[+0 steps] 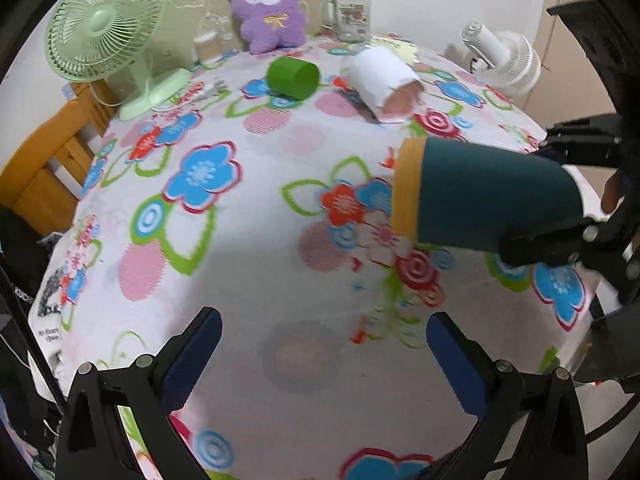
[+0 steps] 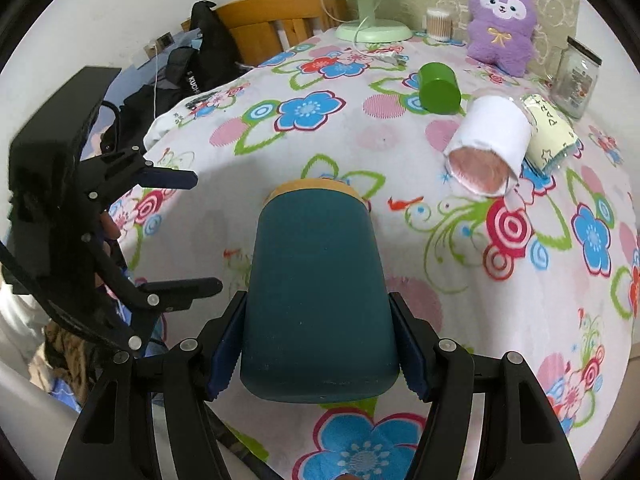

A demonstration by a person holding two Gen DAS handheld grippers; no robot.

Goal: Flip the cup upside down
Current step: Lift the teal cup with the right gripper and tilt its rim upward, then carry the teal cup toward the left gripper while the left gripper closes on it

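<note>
A dark teal cup (image 2: 316, 292) with a yellow rim band is clamped near its base between my right gripper's (image 2: 316, 354) blue pads. It lies on its side in the air above the flowered tablecloth, rim pointing away from the gripper. In the left wrist view the same cup (image 1: 488, 196) is at the right, horizontal, rim to the left, with the right gripper (image 1: 560, 200) around its base. My left gripper (image 1: 324, 352) is open and empty over the cloth, left of and apart from the cup; it also shows in the right wrist view (image 2: 192, 232).
A green cup (image 1: 293, 77) and a white paper-wrapped cup (image 1: 386, 80) lie on their sides further back. A green fan (image 1: 108, 28), purple plush toy (image 1: 270, 10), glass jar (image 1: 351, 14) and white fan (image 1: 504, 58) line the far edge. A wooden chair (image 2: 276, 24) stands at the left.
</note>
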